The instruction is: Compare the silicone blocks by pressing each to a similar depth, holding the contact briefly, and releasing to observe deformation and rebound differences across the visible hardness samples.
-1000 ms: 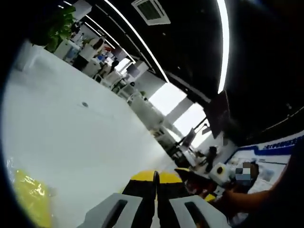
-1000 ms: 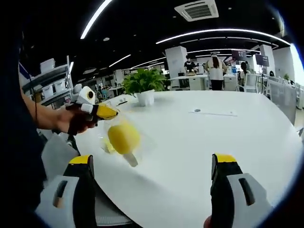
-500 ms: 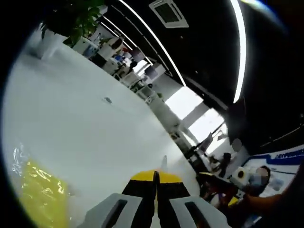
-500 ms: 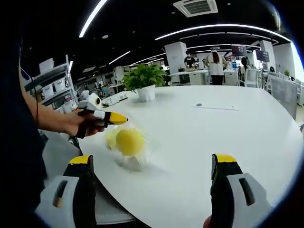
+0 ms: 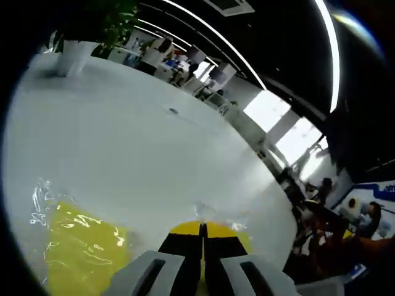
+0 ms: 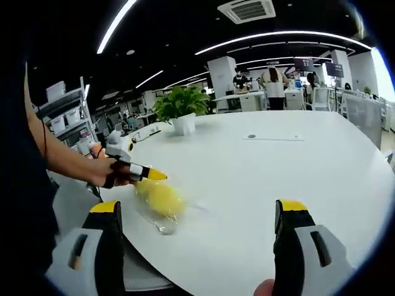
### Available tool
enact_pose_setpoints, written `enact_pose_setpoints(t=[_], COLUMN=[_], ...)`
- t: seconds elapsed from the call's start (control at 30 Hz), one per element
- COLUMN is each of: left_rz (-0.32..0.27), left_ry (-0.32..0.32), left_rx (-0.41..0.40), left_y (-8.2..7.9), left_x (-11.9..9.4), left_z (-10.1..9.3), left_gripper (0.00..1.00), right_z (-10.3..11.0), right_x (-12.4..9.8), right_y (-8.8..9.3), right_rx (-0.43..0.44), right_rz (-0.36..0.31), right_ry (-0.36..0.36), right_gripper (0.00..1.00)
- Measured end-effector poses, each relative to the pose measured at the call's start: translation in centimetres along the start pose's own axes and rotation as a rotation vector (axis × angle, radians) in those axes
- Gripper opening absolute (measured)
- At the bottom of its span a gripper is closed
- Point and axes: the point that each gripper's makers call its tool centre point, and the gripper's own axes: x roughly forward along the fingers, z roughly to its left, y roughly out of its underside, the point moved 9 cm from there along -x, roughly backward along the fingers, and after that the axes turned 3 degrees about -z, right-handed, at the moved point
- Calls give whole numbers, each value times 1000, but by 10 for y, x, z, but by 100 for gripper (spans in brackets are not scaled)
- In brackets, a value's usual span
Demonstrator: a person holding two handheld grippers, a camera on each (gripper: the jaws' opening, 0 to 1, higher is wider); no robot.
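We are bringing the left gripper [image 6: 148,174], jaws together, down onto the yellow block [image 6: 162,198] at lower left, starting a press, while the right gripper [image 6: 197,240] is waiting with jaws apart.

On the bench [image 6: 296,166], the silicone blocks [image 6: 159,198] lie at seven o'clock near its edge; a potted plant [image 6: 180,111] stands behind them at eleven.
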Motion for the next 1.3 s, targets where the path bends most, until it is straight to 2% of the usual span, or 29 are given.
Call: enact_pose_setpoints(t=[0.07, 0.17, 0.27, 0.3, 0.33, 0.4, 0.5, 0.7, 0.77, 0.83, 0.87, 0.9, 0.97, 1.0, 1.03, 1.1, 1.17, 1.23, 1.27, 1.3], left_rz=[18, 47, 81, 108, 105, 120, 154, 148, 118, 42, -19, -55, -43, -47, -76, -117, -132, -150, -157, -166], left_ry=[-18, -52, -89, -107, -109, -104, -113, -118, -126, -112, -90, -62, -11, 8, 39, 67, 71, 100, 97, 93], left_rx=[-7, 46, 63, 114, 144, 170, 250, 231, 278, 288, 264, 273, 347, 376, 403, 427, 413, 423, 427, 429], left_y=[0, 4, 10, 12, 11, 9, 8, 7, 1, -10, -22, -30, -45, -52, -62, -78, -88, -97, -99, -101], left_x=[3, 5, 6, 4, 4, 3, 5, 8, 5, 1, -4, -7, -16, -21, -30, -47, -69, -94, -104, -114], left_z=[1, 8, 13, 14, 14, 9, 10, 11, 12, 8, 1, -5, -16, -19, -24, -24, -20, -21, -20, -19], left_gripper=[0, 0, 0, 0, 0, 0, 0, 3, 15, 33, 40, 47, 69, 76, 82, 86, 88, 83, 83, 88], right_z=[2, 6, 8, 8, 9, 10, 13, 15, 16, 19, 19, 20, 21, 22, 23, 25, 28, 32, 33, 35], right_x=[0, 1, 4, 4, 4, 2, -1, -7, -9, -9, -9, -9, -8, -6, -5, -2, 1, 2, 3, 3], right_y=[3, 2, 0, -1, -3, -5, -5, -1, -2, -4, -4, -5, -5, -4, -2, -1, -3, -7, -8, -9], right_rx=[5, -5, -13, -13, -10, -4, 19, 31, 39, 27, 24, 23, 22, 18, 6, 2, -5, -9, -12, -16], right_rz=[27, 27, 31, 28, 20, 10, 6, 8, 2, 2, 3, 4, 3, 10, 20, 25, 29, 28, 28, 25], right_ry=[5, -2, -10, -10, -5, 2, 7, 17, 30, 38, 39, 41, 43, 43, 45, 46, 53, 58, 60, 60], right_gripper=[96, 96, 96, 96, 96, 96, 96, 96, 96, 96, 96, 96, 97, 97, 97, 97, 97, 96, 96, 96])
